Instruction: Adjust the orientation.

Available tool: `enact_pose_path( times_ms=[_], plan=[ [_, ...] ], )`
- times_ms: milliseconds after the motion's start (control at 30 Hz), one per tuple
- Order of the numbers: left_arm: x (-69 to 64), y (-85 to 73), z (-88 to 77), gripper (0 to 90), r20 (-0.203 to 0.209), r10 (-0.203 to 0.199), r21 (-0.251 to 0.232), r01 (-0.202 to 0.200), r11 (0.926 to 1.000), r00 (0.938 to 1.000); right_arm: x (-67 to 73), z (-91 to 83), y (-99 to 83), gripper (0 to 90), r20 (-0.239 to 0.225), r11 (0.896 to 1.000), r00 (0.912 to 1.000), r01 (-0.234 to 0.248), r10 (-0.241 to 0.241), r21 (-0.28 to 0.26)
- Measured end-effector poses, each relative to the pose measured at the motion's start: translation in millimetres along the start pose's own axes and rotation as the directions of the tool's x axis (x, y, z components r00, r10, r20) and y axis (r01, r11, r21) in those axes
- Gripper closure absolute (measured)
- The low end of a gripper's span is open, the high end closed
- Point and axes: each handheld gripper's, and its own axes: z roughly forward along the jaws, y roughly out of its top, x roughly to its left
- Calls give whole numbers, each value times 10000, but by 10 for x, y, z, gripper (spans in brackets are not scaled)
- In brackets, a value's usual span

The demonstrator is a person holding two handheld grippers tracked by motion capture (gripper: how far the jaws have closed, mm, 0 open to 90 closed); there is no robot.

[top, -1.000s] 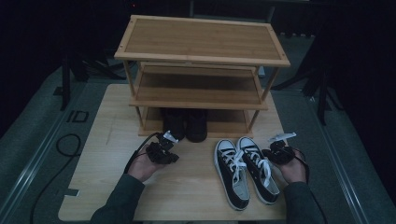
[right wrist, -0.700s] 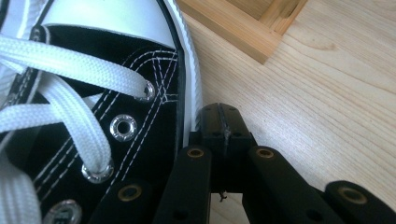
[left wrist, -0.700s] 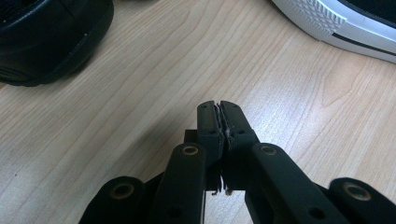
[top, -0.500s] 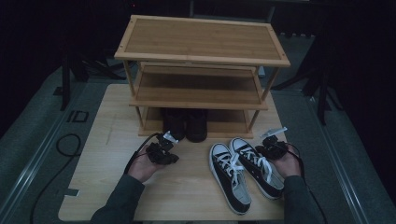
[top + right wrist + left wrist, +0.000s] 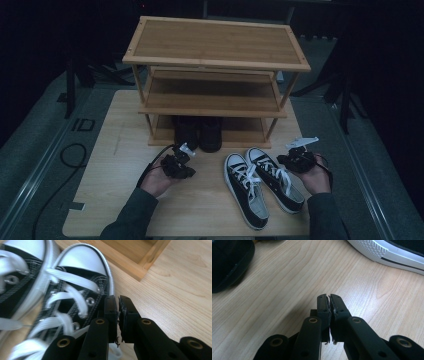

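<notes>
Black canvas sneakers with white rubber toe caps and white laces (image 5: 262, 182) lay side by side on the pale wooden table (image 5: 110, 150), directly in front of the three-tier bamboo shoe rack (image 5: 215, 75), which serves as the landmark. Their toes pointed toward the rack's lowest shelf and stopped just short of it, and their heels angled away toward the person. In the right gripper view the nearer sneaker (image 5: 75, 287) showed a glossy white toe cap edged with a thin black line, silver eyelets and flat white laces crossing a black tongue. A white ribbed sole with a black stripe (image 5: 387, 252) appeared in the left gripper view.

A pair of black boots (image 5: 199, 131) stood on the rack's bottom shelf, to the left of the sneakers.

Right gripper (image 5: 299, 159), held in a hand (image 5: 314, 177), hovered in front of the rack's right leg, just beside the right sneaker's laces; its jaws had just been opening and stood a sliver apart with nothing between them. Left gripper (image 5: 179, 162), held in the other hand (image 5: 159, 181), sat in front of the boots, jaws pressed together and empty.
</notes>
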Motion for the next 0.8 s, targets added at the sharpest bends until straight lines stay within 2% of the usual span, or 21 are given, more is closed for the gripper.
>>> enact_pose_path(
  times_ms=[167,333,433,667,800],
  plan=[
    [-6,4,11,870,18,51,6,-51,10000,10000,81,-146,23,832,-223,9996,9996,145,-151,-259],
    [-10,6,15,864,28,59,32,-59,10000,10000,138,-220,51,826,-411,9988,9987,281,-297,-399],
    [-8,7,15,861,23,79,56,-79,10000,10000,199,-275,80,812,-665,9975,9963,516,-547,-481],
    [-17,10,22,857,35,-22,-30,22,10000,10000,310,-358,121,781,-930,9953,9920,806,-853,-536],
    [-16,9,21,840,7,-18,-35,18,10000,10000,419,-416,149,763,-1162,9926,9870,1049,-1115,-612]
  ],
)
